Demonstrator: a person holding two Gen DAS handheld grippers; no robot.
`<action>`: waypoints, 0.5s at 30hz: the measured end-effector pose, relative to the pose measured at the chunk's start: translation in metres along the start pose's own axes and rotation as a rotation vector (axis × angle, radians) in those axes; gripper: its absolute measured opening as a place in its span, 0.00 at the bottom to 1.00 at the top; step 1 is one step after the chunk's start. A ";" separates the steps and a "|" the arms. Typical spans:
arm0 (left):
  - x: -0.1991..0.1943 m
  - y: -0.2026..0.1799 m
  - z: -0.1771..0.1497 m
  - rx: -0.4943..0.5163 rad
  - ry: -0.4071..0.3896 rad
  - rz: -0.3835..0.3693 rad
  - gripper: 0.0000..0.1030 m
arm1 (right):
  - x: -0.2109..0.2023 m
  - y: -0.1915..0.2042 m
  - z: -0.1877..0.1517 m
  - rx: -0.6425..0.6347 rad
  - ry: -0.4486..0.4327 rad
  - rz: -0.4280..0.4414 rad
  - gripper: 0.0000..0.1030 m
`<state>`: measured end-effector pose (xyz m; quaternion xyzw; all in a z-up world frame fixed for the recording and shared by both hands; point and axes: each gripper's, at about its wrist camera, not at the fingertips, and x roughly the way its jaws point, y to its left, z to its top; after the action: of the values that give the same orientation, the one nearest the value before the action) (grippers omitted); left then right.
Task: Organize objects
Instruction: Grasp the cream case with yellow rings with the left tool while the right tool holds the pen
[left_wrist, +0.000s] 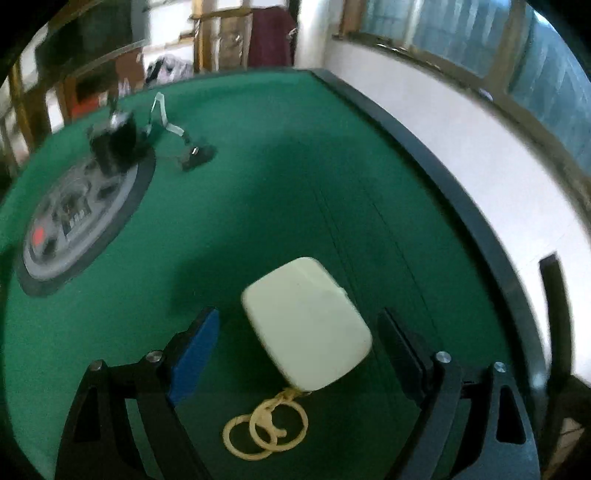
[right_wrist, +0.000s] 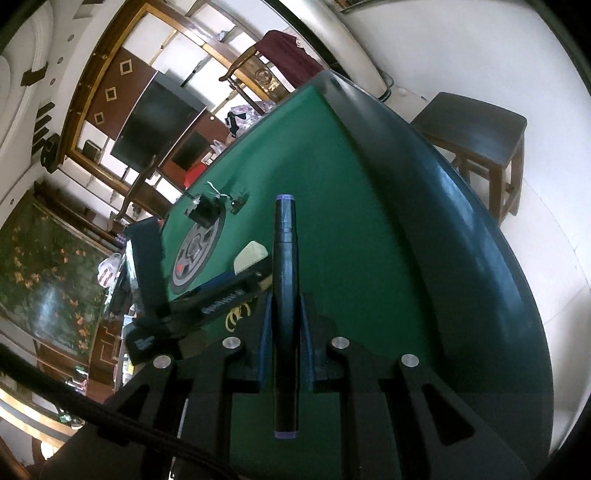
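Here, one pen (right_wrist: 283, 295) is pinched by the right hand-held gripper (right_wrist: 284, 291); left one (left_wrist: 299, 332) spread.

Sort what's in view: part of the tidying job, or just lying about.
In the job: black marker, clamped in the right gripper; pale case with key rings, between the open left gripper.

Lying about: wooden stool; round centre panel.

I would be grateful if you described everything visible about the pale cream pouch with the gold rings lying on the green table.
The pale cream rounded-rectangular pouch looks smooth and soft-cornered, closed, lying flat on the green felt table. From its near corner hangs a gold clasp with two gold rings, also flat on the felt. It sits between the open fingers of the left gripper, whose blue pad and black pad stand clear of its sides. Nothing else touches it; the right wrist view shows only its far end.
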<state>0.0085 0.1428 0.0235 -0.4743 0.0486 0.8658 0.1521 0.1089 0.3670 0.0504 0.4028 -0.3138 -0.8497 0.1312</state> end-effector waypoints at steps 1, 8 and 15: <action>0.002 -0.005 -0.001 0.039 -0.005 0.029 0.83 | 0.000 -0.001 0.000 -0.002 0.000 0.000 0.12; -0.010 0.001 -0.013 0.116 -0.030 -0.017 0.39 | 0.009 0.007 -0.006 -0.023 0.017 -0.001 0.12; -0.049 0.046 -0.027 0.024 -0.062 -0.119 0.38 | 0.019 0.031 -0.009 -0.067 0.040 0.019 0.12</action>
<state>0.0411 0.0818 0.0469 -0.4476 0.0257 0.8687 0.2104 0.1033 0.3304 0.0544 0.4122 -0.2863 -0.8502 0.1589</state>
